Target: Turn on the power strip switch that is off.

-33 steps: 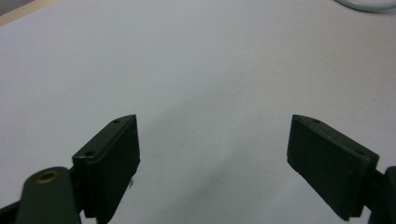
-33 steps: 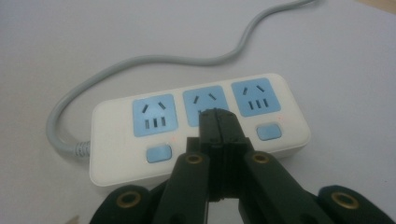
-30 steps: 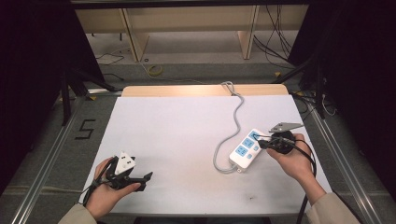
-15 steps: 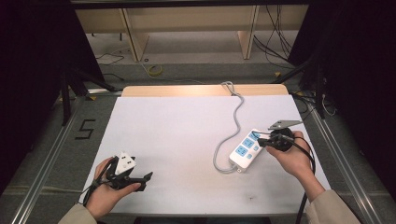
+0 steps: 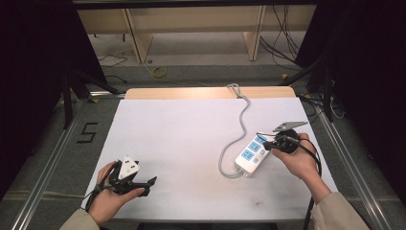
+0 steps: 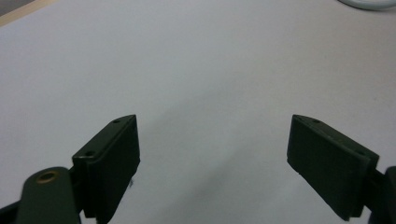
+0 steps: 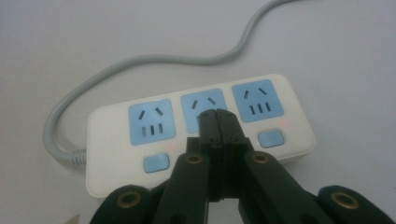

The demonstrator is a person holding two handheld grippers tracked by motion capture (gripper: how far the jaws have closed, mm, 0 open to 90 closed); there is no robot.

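A white power strip [image 5: 251,154] with three blue sockets lies right of the table's middle, and its grey cord [image 5: 244,112] runs off to the far edge. My right gripper [image 5: 265,146] is shut with nothing between its jaws. Its tips [image 7: 217,114] sit over the strip's middle socket [image 7: 205,100] and hide the middle switch. The left blue switch [image 7: 155,163] and the right one [image 7: 271,138] each show a faint red light beside them. Near the front left corner, my left gripper [image 5: 151,182] stands open over the bare white table top [image 6: 205,70].
The cord [image 7: 140,60] loops around the strip's near end in a curl [image 5: 225,167]. The white table [image 5: 182,139] ends in a wooden strip [image 5: 191,92] at the far side. Metal rails [image 5: 48,163] run along both sides.
The right gripper has shifted only very slightly over the power strip. The left hand has stayed still.
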